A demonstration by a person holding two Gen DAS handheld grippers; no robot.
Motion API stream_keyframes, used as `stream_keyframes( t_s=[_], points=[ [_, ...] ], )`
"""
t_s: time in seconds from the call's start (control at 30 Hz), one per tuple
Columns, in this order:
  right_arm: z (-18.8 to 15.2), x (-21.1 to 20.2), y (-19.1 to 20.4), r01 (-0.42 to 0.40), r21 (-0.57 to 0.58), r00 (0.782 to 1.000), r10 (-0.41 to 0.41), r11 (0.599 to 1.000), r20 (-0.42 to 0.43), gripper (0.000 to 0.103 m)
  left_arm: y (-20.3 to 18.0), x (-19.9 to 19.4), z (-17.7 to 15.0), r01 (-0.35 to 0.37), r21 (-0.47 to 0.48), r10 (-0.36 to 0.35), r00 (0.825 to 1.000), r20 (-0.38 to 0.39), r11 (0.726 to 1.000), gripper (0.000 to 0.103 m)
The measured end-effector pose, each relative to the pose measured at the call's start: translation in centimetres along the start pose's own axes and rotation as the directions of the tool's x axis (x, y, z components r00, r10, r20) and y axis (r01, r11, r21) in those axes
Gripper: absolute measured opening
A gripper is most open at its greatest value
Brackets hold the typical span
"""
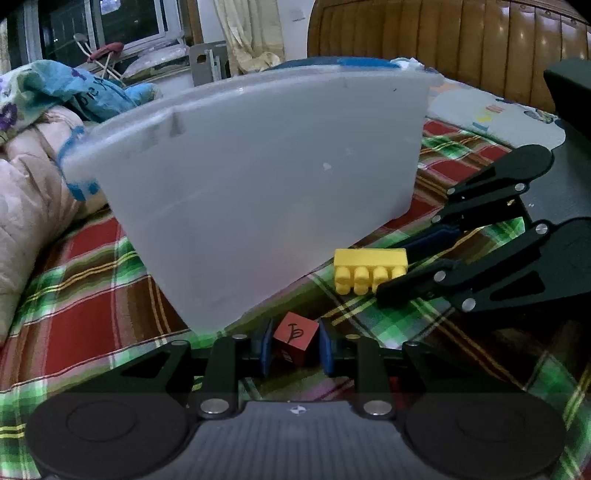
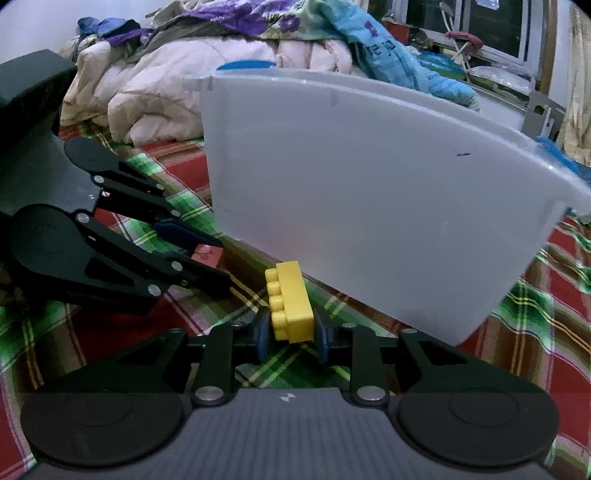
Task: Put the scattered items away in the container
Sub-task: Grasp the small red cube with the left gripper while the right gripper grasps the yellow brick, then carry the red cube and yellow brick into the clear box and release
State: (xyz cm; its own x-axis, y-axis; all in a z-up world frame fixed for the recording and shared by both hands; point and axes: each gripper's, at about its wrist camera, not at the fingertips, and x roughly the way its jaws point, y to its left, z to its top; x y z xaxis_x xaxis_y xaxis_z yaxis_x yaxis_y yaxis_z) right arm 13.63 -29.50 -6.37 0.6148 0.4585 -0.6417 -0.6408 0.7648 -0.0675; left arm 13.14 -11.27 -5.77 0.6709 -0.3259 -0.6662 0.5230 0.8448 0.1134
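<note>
A red cube (image 1: 295, 338) with a dark scribble on top sits between the blue pads of my left gripper (image 1: 293, 349), which is shut on it. In the right wrist view a yellow studded brick (image 2: 291, 308) is pinched at its near end by my right gripper (image 2: 290, 332). The same yellow brick (image 1: 369, 269) shows in the left wrist view with the right gripper (image 1: 402, 271) on it, and the red cube (image 2: 207, 254) shows between the left gripper (image 2: 207, 251) fingers. Both items rest on the plaid cloth, just in front of the translucent white container (image 1: 258, 192) (image 2: 369, 192).
The plaid red-and-green cloth (image 1: 92, 325) covers the bed surface. Piled quilts and clothes (image 1: 33, 177) lie left of the container, also behind it as bedding (image 2: 166, 85). A wooden headboard (image 1: 461, 33) stands at the back right.
</note>
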Motion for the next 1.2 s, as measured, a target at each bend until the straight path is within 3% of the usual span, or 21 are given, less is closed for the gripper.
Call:
stream_keyframes(
  t_s=[0.3,0.4,0.47,0.63,0.67,0.7,0.73,1.0,1.2],
  points=[
    [1.6,-5.2,0.9,0.03,0.014,0.995,-0.031,0.999,0.095,0.03,1.0,-5.9,1.0,-0.021,-0.009,0.021,0.998,0.066,1.0,0.029],
    [2.0,-3.8,1.2,0.049,0.006,0.997,-0.05,0.999,0.066,0.047,1.3,-6.0,1.0,-0.031,-0.028,0.032,0.998,0.061,0.999,0.029],
    [2.0,-2.2,1.7,0.039,0.008,0.998,-0.039,0.999,0.047,0.051,1.3,-6.2,0.8,-0.03,-0.037,0.032,0.998,0.06,0.999,0.029],
    [1.3,1.7,1.8,0.093,0.007,0.995,-0.093,0.996,-0.029,0.046,1.4,-6.6,1.3,-0.026,-0.045,0.029,0.997,0.068,0.999,0.029],
    [1.2,2.0,1.5,0.092,0.027,0.995,-0.091,0.995,-0.034,0.041,1.5,-6.7,1.4,-0.024,-0.049,0.027,0.997,0.071,0.999,0.029],
    [1.1,2.3,1.3,0.085,0.045,0.996,-0.084,0.995,-0.04,0.027,1.5,-6.6,1.6,-0.023,-0.052,0.027,0.997,0.074,0.998,0.029],
    [1.1,2.4,1.2,0.079,0.054,0.996,-0.076,0.995,-0.042,0.026,1.6,-6.6,1.7,-0.023,-0.055,0.027,0.997,0.077,0.998,0.029],
    [1.5,-2.1,1.8,0.051,0.08,0.996,-0.057,0.995,0.07,0.026,2.1,-7.9,2.9,-0.019,-0.097,0.029,0.994,0.103,0.995,0.029],
    [5.1,-8.3,1.8,0.072,0.062,0.978,-0.082,0.995,0.192,0.026,2.7,-10.1,6.3,-0.028,-0.125,0.048,0.985,0.163,0.992,0.029]
  ],
)
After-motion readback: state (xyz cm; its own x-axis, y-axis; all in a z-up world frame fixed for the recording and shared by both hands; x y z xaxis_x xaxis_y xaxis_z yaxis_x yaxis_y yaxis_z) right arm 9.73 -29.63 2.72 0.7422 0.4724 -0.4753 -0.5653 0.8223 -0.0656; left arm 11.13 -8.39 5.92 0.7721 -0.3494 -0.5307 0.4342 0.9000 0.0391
